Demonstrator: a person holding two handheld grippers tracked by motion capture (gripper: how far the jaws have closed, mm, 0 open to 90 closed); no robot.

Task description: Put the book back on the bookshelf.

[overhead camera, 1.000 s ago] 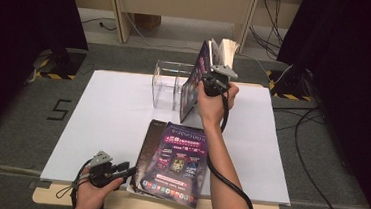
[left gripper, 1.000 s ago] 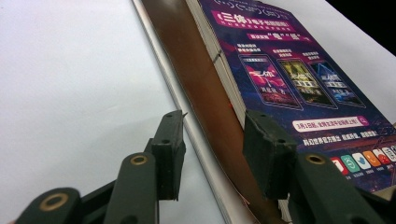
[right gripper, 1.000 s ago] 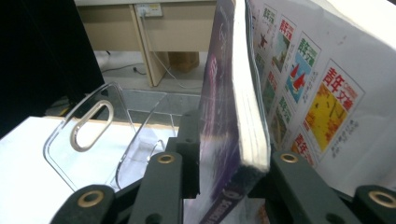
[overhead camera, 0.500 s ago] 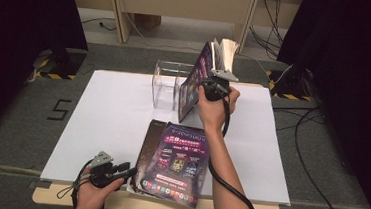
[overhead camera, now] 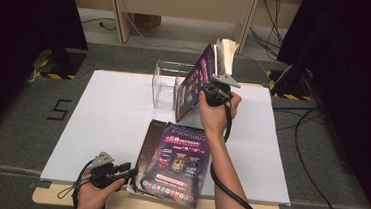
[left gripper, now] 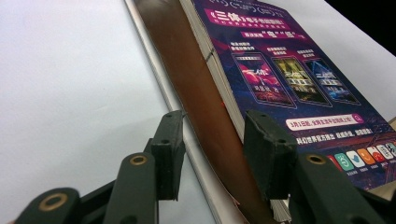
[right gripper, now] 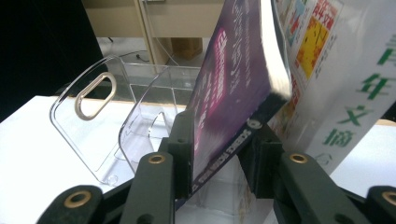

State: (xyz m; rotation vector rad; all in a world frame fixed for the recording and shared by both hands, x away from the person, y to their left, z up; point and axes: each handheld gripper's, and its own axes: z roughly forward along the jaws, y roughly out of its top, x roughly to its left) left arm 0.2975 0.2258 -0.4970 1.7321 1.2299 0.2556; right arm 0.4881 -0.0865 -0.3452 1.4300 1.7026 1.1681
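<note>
while my right gripper (overhead camera: 214,84) stands at the clear acrylic rack (overhead camera: 167,85) at twelve o'clock on the white table (overhead camera: 97,117), its jaws have just been opening around the spine of the upright purple magazine (right gripper: 233,88), which sits between them with the left pad close against the cover and a small gap at the right. that magazine stands tilted in the rack beside a plastic-wrapped one (right gripper: 336,79) at its three o'clock. my left gripper (overhead camera: 113,171) rests at seven o'clock, jaws parted and gripping nothing, straddling the edge of the brown-backed stack (left gripper: 205,107) lying flat at six o'clock. i judge the risk is the released magazine sliding or flopping toward the dividers, because it leans and the jaws no longer clamp it; dragging the gripper out could also tip its wrapped neighbour. the flat magazine's cover (left gripper: 299,88) carries chinese print, "三体" in its headline and a line starting "3月1日起", plus app icons. the wrapped one shows large green characters.
</note>
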